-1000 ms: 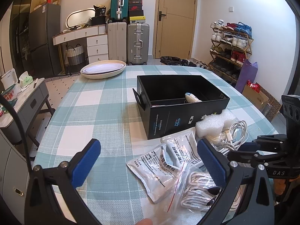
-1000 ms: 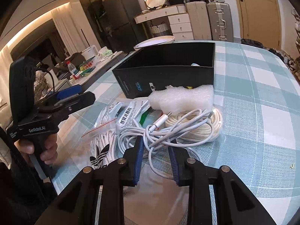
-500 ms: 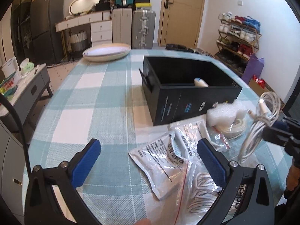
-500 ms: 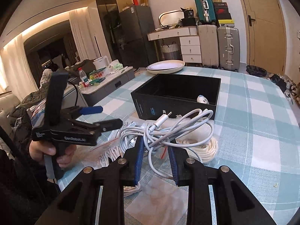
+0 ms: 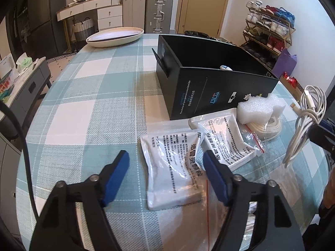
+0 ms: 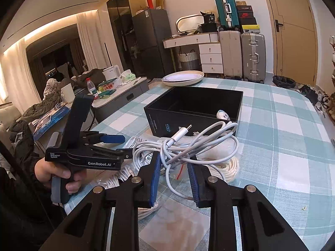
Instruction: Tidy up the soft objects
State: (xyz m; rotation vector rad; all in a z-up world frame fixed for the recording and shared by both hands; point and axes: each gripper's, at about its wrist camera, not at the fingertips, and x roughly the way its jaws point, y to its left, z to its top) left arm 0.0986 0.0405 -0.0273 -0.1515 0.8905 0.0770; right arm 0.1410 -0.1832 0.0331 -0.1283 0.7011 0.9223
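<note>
My right gripper [image 6: 174,160] is shut on a tangled white charging cable [image 6: 201,138] and holds it above the table, in front of the open black box [image 6: 194,113]. The cable also hangs at the right edge of the left wrist view [image 5: 307,121]. My left gripper [image 5: 165,163] is open and empty, low over two white printed pouches [image 5: 173,165]. A white foam block [image 5: 257,108] lies on a coil of white rope [image 5: 270,127] beside the black box [image 5: 209,87]. A small white and blue object [image 6: 223,115] lies inside the box.
A clear zip bag of white gloves [image 6: 119,175] lies at the table's near edge. A cream oval dish [image 5: 115,36] stands at the far end of the checked tablecloth [image 5: 94,96]. A side table [image 6: 117,90] with clutter stands to the left.
My right gripper has lifted the cable higher off the table. My left gripper has dropped lower and closer over the pouches, still open.
</note>
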